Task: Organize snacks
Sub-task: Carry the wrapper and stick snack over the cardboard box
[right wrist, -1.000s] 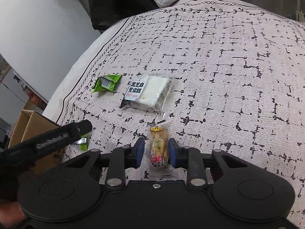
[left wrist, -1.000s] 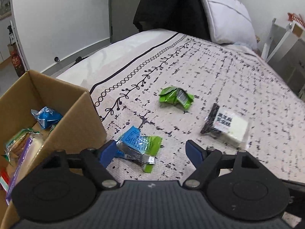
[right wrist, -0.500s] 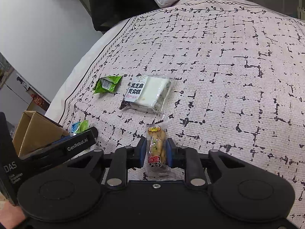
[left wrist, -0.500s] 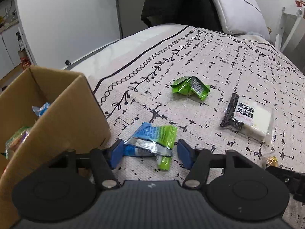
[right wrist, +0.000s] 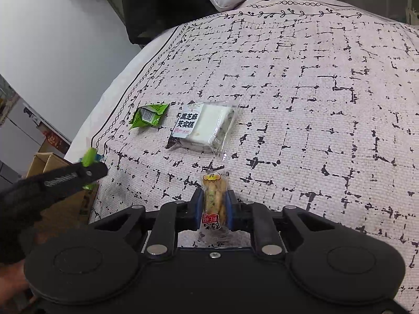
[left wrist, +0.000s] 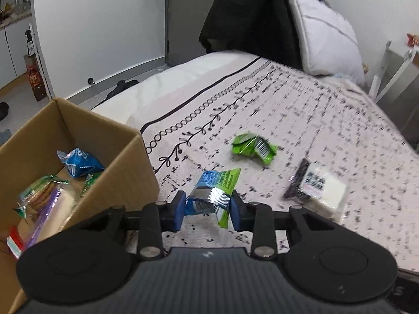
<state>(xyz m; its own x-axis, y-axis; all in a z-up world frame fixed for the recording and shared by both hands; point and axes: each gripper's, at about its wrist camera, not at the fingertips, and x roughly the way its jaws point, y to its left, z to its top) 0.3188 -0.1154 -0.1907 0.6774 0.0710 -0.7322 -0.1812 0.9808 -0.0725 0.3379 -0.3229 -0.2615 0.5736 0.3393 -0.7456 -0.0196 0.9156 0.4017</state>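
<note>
My left gripper (left wrist: 208, 208) is shut on a blue and green snack packet (left wrist: 214, 191), lifted just off the bed beside the cardboard box (left wrist: 131, 172). The box holds several snacks, among them a blue packet (left wrist: 78, 163). My right gripper (right wrist: 214, 206) is shut on a narrow yellow snack pack (right wrist: 213, 198) near the bed's front edge. A crumpled green packet (left wrist: 252, 147) (right wrist: 148, 115) and a clear-wrapped white sesame cake (left wrist: 319, 185) (right wrist: 203, 127) lie on the patterned bedspread (right wrist: 314, 104). The left gripper's finger (right wrist: 76, 174) shows at the left of the right wrist view.
A white pillow (left wrist: 322, 34) and dark clothing (left wrist: 246, 13) sit at the head of the bed. White wall panels (left wrist: 99, 26) stand left of the bed, the floor (left wrist: 18, 104) beyond the box. A white frame (left wrist: 390, 70) is at the right.
The left gripper shut on the blue and green packet and lifted it. The right gripper tightened on the yellow pack and raised it slightly.
</note>
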